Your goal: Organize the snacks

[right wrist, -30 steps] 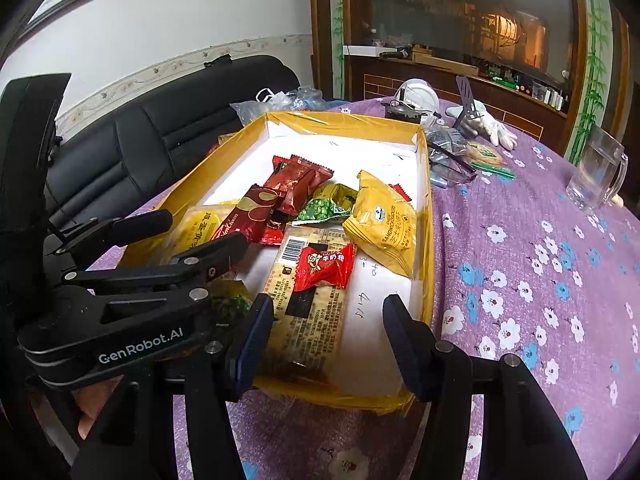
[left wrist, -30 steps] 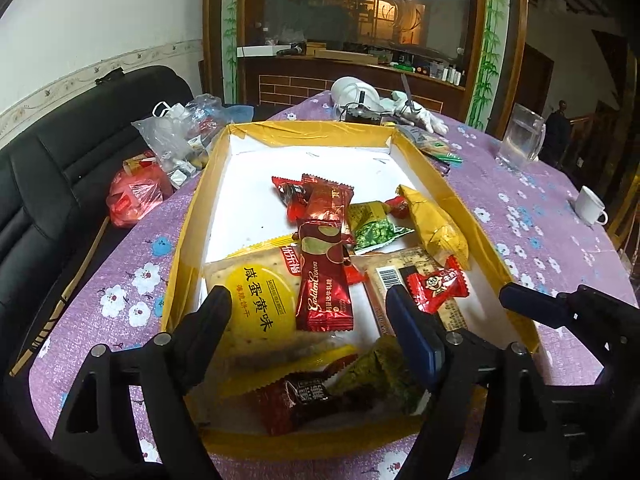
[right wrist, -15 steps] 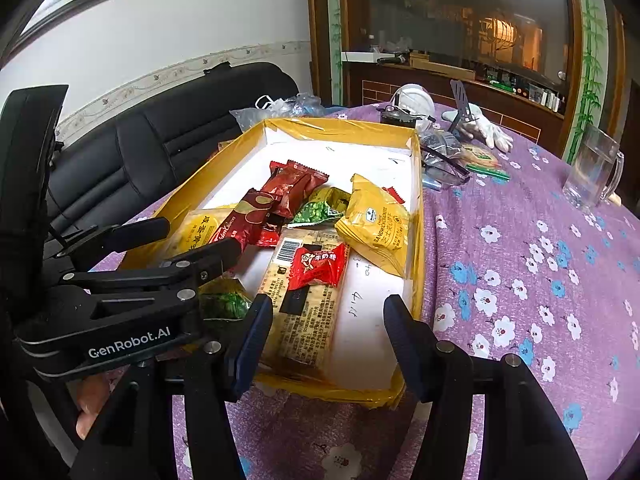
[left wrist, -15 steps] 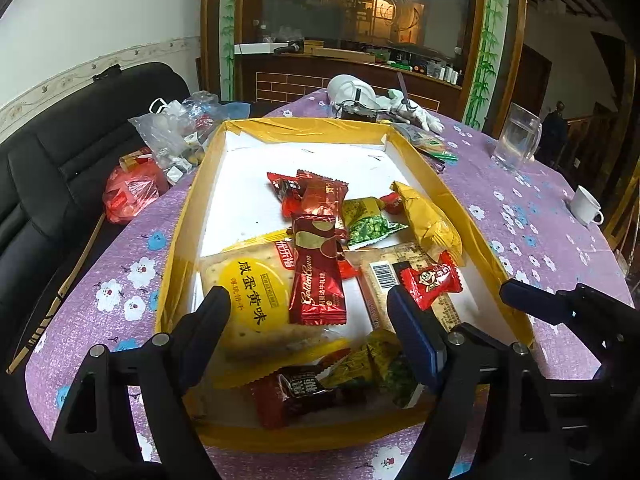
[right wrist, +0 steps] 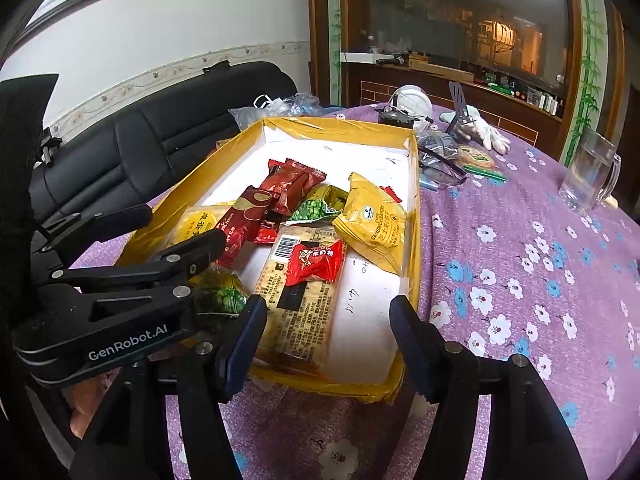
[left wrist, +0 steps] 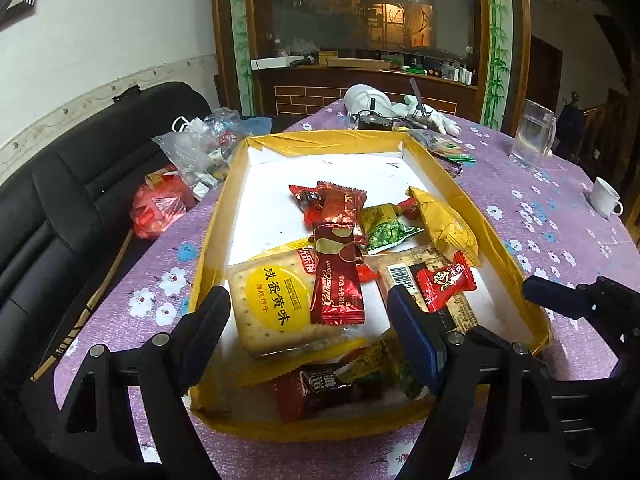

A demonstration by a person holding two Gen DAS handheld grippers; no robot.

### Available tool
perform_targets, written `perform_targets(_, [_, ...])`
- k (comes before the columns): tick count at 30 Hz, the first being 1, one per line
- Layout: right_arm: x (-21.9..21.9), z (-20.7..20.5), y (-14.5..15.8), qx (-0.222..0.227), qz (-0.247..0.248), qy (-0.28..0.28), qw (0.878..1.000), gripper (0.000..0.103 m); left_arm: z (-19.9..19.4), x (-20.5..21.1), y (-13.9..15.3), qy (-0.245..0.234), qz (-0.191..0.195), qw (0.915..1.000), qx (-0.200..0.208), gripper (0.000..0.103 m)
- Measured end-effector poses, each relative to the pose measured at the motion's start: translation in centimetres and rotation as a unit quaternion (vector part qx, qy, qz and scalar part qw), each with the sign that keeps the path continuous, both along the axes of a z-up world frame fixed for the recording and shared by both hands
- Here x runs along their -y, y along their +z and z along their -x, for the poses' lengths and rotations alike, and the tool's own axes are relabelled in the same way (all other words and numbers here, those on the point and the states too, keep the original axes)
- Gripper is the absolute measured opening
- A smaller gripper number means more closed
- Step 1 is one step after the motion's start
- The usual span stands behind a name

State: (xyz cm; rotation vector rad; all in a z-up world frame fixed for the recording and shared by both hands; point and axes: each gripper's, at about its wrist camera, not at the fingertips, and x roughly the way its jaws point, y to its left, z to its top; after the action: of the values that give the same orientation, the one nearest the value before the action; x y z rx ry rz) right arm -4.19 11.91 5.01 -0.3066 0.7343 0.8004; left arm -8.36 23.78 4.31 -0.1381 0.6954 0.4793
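a: snacks (left wrist: 336,292) are seen heaped in the near half of the yellow-edged tray (left wrist: 216,216), while the far half of its white floor is left bare.

b: and the grippers?

a: both are held over the tray's near end, and nothing is pinched. the left gripper (left wrist: 308,332) is spread wide, with the salted-egg cracker pack (left wrist: 272,308) and the dark red golden crown bar (left wrist: 338,292) framed between its fingers. the right gripper (right wrist: 328,336) is likewise spread, above the long barcoded biscuit pack (right wrist: 298,308) on which the small red candy packet (right wrist: 316,266) rests.

b: why is such a hover adopted?

a: probably so that either pile can be reached from above. the packets are overlapped, so a spread jaw is needed before any one is singled out.

b: can the stage be judged?

a: only loosely. every packet is contained in the tray, yet they are jumbled. the yellow sandwich cracker bag (right wrist: 374,224) is leaned across the green packet (right wrist: 316,212). a gathered heap awaiting sorting is fitted by this, and so is a collection just completed.

b: anything outside?

a: plastic bags (left wrist: 192,156) are left on the purple flowered tablecloth (right wrist: 520,272) beside the tray.
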Motion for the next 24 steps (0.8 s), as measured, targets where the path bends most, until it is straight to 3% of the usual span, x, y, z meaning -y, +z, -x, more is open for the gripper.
perform_targets(7, [1.4,0.6,0.4,0.001,-0.008,-0.010,1.000,0.072,0.5,0.5,-0.1,0.000,-0.013,0.9999,-0.002,0.081])
perform_targets(16, [4.4,0.7,0.8,-0.017,-0.036,-0.036,0.999,0.073,1.5,1.3,0.1,0.002,-0.022,0.9998,0.003,0.081])
perform_targets(24, [5.1,3.1,1.2,0.014,-0.033,-0.019,0.999,0.073,2.5,2.1,-0.1,0.009,-0.034,0.9994,0.005,0.081])
